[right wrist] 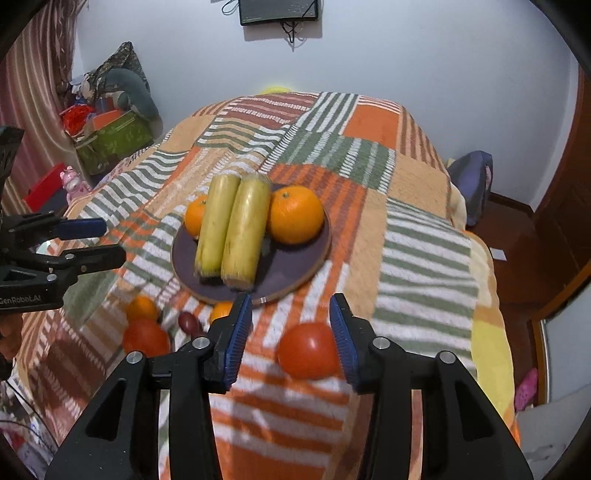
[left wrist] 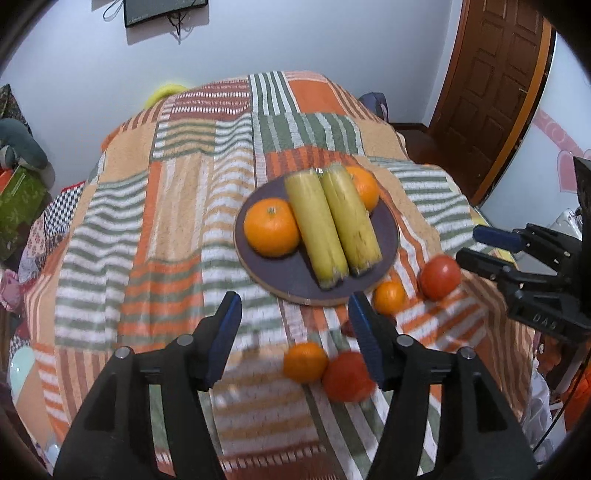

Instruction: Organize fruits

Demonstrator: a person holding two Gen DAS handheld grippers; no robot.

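Note:
A dark round plate (left wrist: 295, 280) (right wrist: 284, 269) on the striped cloth holds two corn cobs (left wrist: 332, 225) (right wrist: 232, 232) and two oranges (left wrist: 271, 227) (right wrist: 295, 214). On the cloth near the plate lie two small oranges (left wrist: 304, 362) (left wrist: 389, 297), two tomatoes (left wrist: 347, 376) (left wrist: 439, 277) and a small dark red fruit (right wrist: 190, 322). My left gripper (left wrist: 295, 332) is open and empty, above the cloth, with an orange and a tomatoe by its right finger. My right gripper (right wrist: 291, 332) is open, with a tomato (right wrist: 308, 350) between its fingers, close to the right one.
The table is covered by a striped patchwork cloth (left wrist: 166, 221) that drops off at the edges. A wooden door (left wrist: 491, 92) stands at the right. Boxes and clutter (right wrist: 110, 136) sit at the left. A wall screen (right wrist: 279, 11) hangs behind.

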